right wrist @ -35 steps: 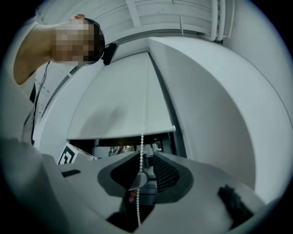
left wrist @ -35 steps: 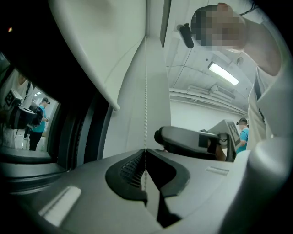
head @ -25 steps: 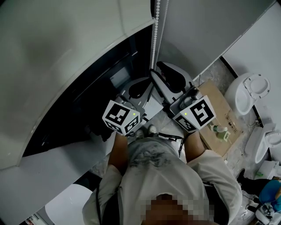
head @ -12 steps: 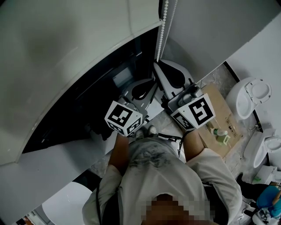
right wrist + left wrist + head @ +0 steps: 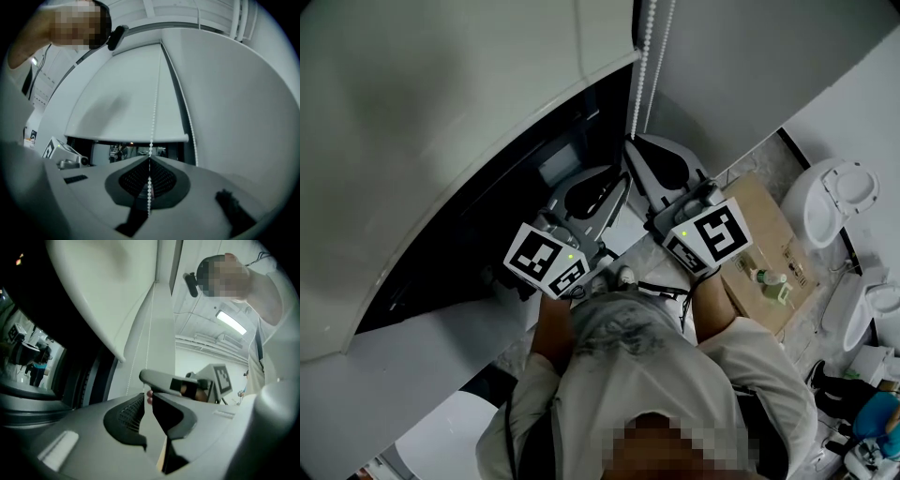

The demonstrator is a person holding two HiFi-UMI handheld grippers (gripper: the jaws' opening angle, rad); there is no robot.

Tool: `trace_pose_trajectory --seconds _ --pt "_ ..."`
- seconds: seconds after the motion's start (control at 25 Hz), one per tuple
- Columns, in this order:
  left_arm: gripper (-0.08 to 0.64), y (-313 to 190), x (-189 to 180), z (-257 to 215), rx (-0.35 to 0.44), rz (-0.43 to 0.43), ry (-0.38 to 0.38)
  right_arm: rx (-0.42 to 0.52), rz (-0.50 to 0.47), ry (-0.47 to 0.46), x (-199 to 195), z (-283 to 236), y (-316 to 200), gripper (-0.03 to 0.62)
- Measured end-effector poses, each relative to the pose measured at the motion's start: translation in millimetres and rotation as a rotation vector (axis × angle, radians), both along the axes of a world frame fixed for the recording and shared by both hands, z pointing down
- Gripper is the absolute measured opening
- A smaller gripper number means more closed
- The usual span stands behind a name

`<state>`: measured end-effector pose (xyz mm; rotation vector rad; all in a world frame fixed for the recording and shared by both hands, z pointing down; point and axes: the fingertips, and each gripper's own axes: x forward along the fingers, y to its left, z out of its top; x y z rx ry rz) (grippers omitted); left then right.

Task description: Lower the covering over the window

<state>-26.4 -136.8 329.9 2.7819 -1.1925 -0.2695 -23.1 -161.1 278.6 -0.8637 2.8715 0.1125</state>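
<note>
One bead chain between jaws of right hand-held gripper; its view only

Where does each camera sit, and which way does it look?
Head view: worn on the head, facing steeply down at the roller blind, window, left gripper, right gripper, arms and shirt.
Left gripper view: on that gripper, facing the blind along jaws that have just been opening; whether the bead chain sits between them is unclear; the right gripper shows.
Right gripper view: on that gripper, facing the blind along jaws shut on that chain.
Both gripper views show the blind's bottom rail and the person.
</note>
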Motion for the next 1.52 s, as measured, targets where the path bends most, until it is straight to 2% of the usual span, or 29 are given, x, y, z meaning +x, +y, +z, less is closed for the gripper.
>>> trace_pose_trajectory --seconds 0.28,0.52,0.76,0.88,0.96,1.08,1.32,1.36,1.44,1.52 --pt "0.066 -2.0 -9.5 -26.7 0.056 -0.019 -0.001 -0.071 0.001 0.035 -1.6 35.3 4.5 0.017" --pt "0.077 -9.1 -4.1 -34.7 0.068 -0.027 -0.02 -0.125 -0.006 0.061 -2.7 60.7 7.7 0.017" --pt "0.094 -18.8 1.1 -40.9 0.069 -0.03 -0.022 -0.135 -0.015 0.047 -4.3 64.2 11.1 0.017" --pt "0.093 -21.3 5.5 -46.5 0.082 -0.025 -0.023 -0.156 -0.015 0.074 -5.6 74.7 13.5 0.017" --pt "0.085 -23.3 7.9 -48.1 0.088 -0.026 -0.032 -0.174 -0.016 0.075 -5.4 80.0 16.3 0.017" --pt "0.015 -23.9 8.4 -48.8 0.098 -0.041 -0.041 -0.174 -0.011 0.074 -5.1 79.4 19.2 0.017" --pt "0.008 -22.4 5.8 -46.9 0.088 -0.039 0.009 -0.149 0.014 0.084 -1.4 79.2 20.0 0.018" --pt "0.008 -22.9 5.4 -46.3 0.083 -0.039 0.011 -0.144 0.013 0.079 0.0 76.8 20.3 0.021" --pt "0.008 -23.7 6.2 -42.2 0.074 -0.041 -0.007 -0.131 0.01 0.051 3.7 68.3 20.9 0.105" --pt "0.008 -23.0 7.0 -33.2 0.057 -0.04 -0.02 -0.114 0.008 0.027 7.1 58.3 22.2 0.122"
